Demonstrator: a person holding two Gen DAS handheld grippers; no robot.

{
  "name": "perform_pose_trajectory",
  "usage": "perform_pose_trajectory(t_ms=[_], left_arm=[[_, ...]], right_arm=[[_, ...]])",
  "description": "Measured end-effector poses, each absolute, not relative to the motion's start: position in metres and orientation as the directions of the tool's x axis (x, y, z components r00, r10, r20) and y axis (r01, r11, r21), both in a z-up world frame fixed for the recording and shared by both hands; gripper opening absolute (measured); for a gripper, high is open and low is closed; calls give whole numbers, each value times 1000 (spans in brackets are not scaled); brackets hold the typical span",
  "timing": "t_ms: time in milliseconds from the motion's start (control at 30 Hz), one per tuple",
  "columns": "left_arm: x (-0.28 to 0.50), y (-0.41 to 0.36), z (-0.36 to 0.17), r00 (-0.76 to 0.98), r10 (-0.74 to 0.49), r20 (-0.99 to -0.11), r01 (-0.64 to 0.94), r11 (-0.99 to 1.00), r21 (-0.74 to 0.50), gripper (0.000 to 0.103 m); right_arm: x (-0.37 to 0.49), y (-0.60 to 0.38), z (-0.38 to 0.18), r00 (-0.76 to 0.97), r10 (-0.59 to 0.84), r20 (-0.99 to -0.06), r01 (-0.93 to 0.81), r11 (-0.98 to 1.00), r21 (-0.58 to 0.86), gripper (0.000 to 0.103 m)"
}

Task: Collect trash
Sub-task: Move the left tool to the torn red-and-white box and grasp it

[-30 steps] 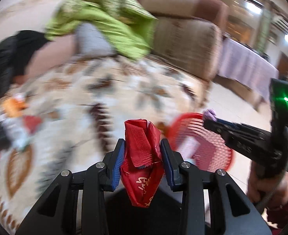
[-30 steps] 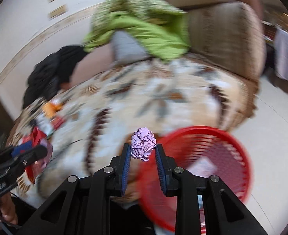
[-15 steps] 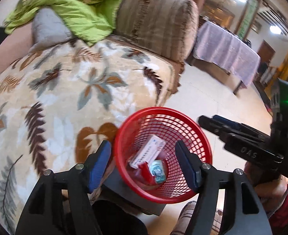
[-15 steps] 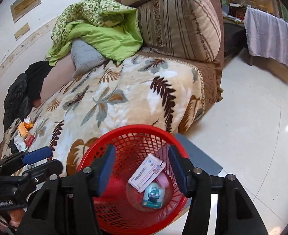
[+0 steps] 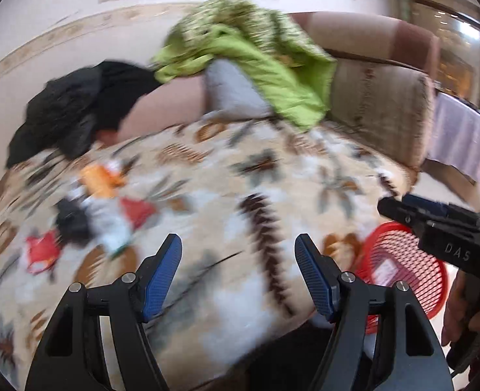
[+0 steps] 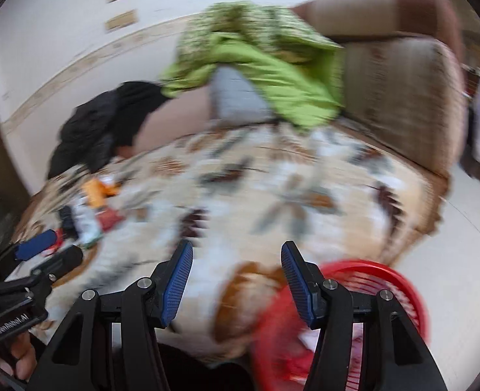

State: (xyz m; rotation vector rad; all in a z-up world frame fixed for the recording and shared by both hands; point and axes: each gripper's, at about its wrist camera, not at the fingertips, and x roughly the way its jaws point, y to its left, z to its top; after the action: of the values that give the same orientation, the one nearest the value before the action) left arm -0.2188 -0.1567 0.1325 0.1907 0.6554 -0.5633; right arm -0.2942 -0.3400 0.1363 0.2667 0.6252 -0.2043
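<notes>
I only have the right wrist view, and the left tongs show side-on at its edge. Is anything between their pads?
Observer: No. In the left wrist view the left tongs have just been opening, and nothing sits between the pads.
Operator: What litter do they hide from me?
Observer: A red wrapper, blurred, lying on the leaf-print blanket to the left of the other scraps.
</notes>
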Motion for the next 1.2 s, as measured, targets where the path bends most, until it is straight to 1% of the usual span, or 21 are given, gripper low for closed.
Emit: perform_pose_trajectory(t_ms=[33, 167, 233, 333, 467, 533, 633, 800, 967, 1167, 1200], left_arm=[[-217, -145, 133, 661, -415, -625, 530, 848, -2, 71], [-209, -79, 137, 760, -296, -578, 390, 920, 42, 71], [-204, -49, 138, 783, -251, -570, 331, 943, 39, 71], [-193, -4, 135, 785, -199, -586, 247, 969, 2, 71], [-178, 51, 121, 759, -129, -638, 116, 991, -63, 71], [-174, 70, 115, 746, -121, -655, 77, 992, -95, 71], [-170, 88, 108, 737, -94, -669, 29, 994, -108, 71], [-157, 105, 92, 717, -78, -693, -11, 992, -124, 71], [-128, 113, 82, 700, -99, -708, -28, 986, -166, 71], [-63, 124, 57, 638, -139, -757, -73, 968, -239, 71], [-53, 126, 51, 624, -138, -769, -91, 965, -247, 68]], right_arm=[[-282, -323, 138, 799, -72, -597, 221, 959, 180, 61], [-247, -260, 139, 801, 37, -597, 71, 985, 156, 61], [-229, -228, 135, 788, 89, -610, -4, 990, 140, 61], [-206, -190, 129, 773, 131, -621, -84, 991, 104, 61], [-176, -153, 116, 744, 164, -648, -144, 986, 84, 61], [-163, -139, 105, 726, 171, -666, -162, 984, 77, 61], [-153, -128, 92, 709, 170, -684, -175, 983, 62, 61], [-153, -123, 72, 714, 139, -686, -173, 985, 20, 61], [-146, -132, 58, 687, 143, -712, -151, 987, 52, 61], [-141, -143, 56, 688, 173, -705, -134, 985, 111, 61], [-140, -145, 56, 688, 178, -704, -131, 984, 121, 61]])
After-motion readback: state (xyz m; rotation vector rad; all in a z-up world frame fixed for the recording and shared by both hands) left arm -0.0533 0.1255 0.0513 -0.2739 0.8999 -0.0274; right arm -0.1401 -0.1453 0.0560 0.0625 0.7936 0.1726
